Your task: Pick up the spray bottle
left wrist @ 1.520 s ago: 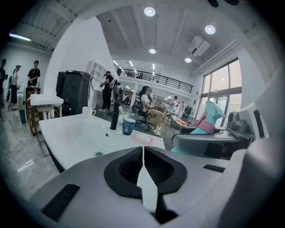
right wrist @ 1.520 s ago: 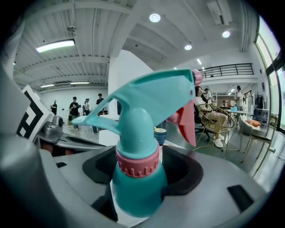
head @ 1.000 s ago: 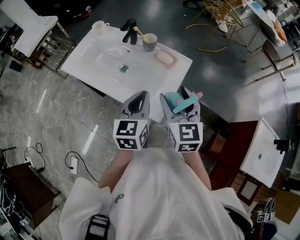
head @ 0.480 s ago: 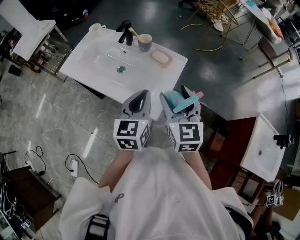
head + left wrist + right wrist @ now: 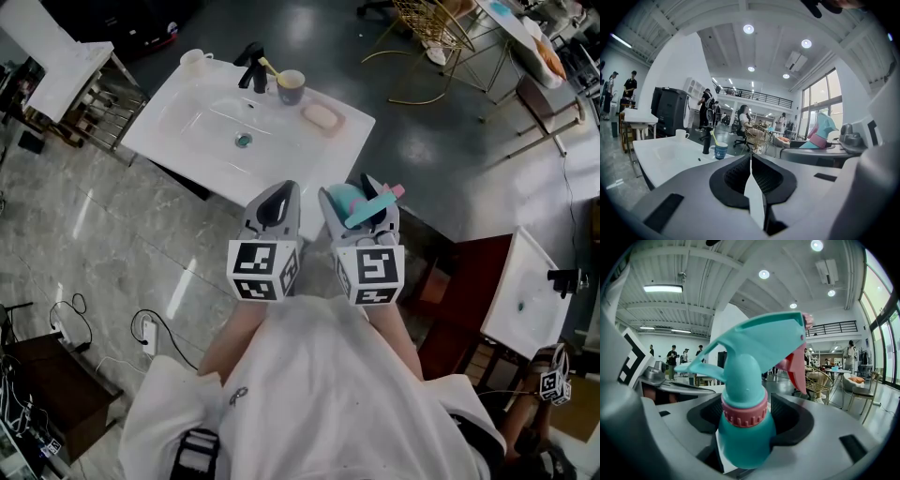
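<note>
White sink counter (image 5: pixel 187 122) ahead; right tool (image 5: pixel 359 202) clamped on spray bottle (image 5: pixel 743 380); left tool (image 5: pixel 751 178) closed, empty.

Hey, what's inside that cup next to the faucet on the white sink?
A yellow toothbrush stands in the cup, its top leaning toward the faucet. The cup's wall hides its lower end and anything else inside.
</note>
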`<state>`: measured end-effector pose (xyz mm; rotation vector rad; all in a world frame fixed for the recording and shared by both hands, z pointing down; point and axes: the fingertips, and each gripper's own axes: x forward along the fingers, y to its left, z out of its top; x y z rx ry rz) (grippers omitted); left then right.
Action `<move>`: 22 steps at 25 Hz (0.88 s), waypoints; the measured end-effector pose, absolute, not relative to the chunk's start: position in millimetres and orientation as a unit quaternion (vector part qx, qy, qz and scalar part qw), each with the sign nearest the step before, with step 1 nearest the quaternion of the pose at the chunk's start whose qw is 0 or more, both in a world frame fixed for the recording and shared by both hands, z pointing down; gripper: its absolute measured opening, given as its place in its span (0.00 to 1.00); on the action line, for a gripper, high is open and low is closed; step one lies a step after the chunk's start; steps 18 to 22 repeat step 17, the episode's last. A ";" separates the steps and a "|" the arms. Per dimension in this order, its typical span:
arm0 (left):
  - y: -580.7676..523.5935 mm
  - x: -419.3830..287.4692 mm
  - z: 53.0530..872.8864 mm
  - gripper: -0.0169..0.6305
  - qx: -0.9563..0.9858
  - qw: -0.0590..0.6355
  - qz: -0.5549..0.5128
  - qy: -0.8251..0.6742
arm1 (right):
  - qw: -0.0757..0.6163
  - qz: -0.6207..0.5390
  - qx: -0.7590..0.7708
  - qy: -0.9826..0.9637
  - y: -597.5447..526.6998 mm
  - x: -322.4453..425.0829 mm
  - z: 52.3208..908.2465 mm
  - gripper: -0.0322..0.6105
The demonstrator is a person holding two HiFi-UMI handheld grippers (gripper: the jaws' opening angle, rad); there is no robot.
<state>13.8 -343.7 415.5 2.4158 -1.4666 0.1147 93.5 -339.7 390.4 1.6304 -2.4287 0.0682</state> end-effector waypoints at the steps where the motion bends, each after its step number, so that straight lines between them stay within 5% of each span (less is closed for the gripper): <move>1: -343.3 13.4 415.1 0.08 0.844 0.155 0.040 -0.513 | 0.108 0.023 0.554 -0.825 -339.2 93.1 391.2 0.54; 22: -344.9 10.0 416.5 0.08 0.843 0.152 0.042 -0.514 | 0.117 0.030 0.553 -0.824 -340.1 89.6 400.0 0.54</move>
